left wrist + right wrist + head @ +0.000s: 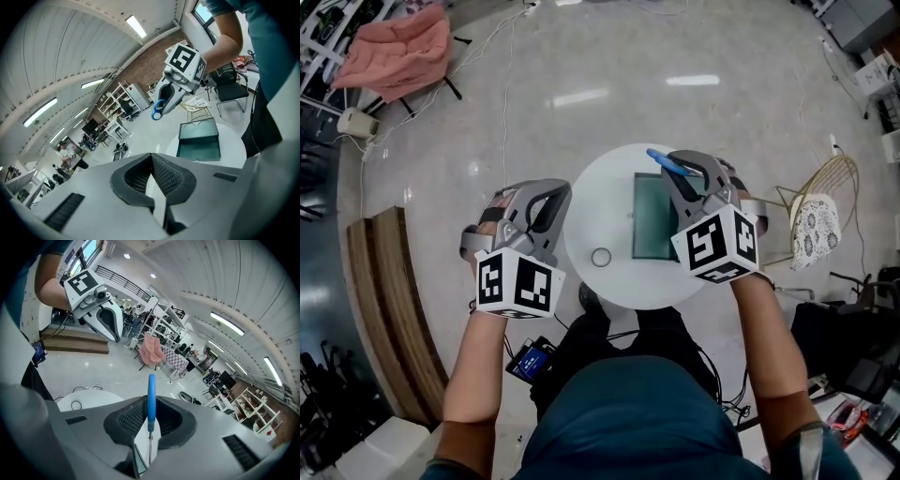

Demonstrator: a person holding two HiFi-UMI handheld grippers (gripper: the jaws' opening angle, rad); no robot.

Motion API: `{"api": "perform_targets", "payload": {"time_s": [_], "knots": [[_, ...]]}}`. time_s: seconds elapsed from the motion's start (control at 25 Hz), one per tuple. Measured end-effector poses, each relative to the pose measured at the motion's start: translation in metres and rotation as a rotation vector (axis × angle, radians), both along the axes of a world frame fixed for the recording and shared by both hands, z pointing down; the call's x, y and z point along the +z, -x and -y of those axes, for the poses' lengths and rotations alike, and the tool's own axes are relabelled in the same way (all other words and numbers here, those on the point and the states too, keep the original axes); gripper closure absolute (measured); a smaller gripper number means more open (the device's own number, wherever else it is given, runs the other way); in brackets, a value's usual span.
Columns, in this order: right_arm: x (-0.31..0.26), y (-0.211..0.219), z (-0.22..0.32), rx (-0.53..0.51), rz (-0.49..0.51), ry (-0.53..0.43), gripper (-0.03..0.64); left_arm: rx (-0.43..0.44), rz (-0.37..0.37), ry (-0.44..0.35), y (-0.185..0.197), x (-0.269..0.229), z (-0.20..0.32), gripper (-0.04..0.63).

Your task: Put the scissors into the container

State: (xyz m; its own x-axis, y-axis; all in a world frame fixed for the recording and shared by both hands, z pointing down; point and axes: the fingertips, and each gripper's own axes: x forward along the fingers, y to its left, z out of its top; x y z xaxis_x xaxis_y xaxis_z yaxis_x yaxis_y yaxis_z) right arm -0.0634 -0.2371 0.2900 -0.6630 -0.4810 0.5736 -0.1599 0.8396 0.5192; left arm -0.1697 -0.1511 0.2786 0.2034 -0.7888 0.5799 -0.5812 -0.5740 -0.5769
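Pinches scissors [151, 399] in right tool [680, 169], blue handle protruding beyond tips, over container [654, 217] on counter [600, 216]; holds left tool [551, 192] pressed together, empty.

Head view steeply down on table [600, 202]; gripper views face each other; left shares container [199, 143].
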Motion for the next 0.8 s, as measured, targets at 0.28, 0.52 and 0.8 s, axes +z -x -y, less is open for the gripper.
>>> {"api": "perform_targets", "payload": {"time_s": [0.28,0.52,0.8], "knots": [[0.023,0.0,0.006,-0.011,-0.008,0.017,0.548,-0.003,-0.008,0.026,-0.006,0.023,0.002,0.577],[0.036,0.001,0.013,-0.018,-0.013,0.03,0.548,-0.008,-0.015,0.042,-0.008,0.037,0.008,0.577],[0.065,0.011,0.023,-0.026,-0.024,0.054,0.548,-0.019,-0.027,0.069,0.001,0.065,0.016,0.577]]}}
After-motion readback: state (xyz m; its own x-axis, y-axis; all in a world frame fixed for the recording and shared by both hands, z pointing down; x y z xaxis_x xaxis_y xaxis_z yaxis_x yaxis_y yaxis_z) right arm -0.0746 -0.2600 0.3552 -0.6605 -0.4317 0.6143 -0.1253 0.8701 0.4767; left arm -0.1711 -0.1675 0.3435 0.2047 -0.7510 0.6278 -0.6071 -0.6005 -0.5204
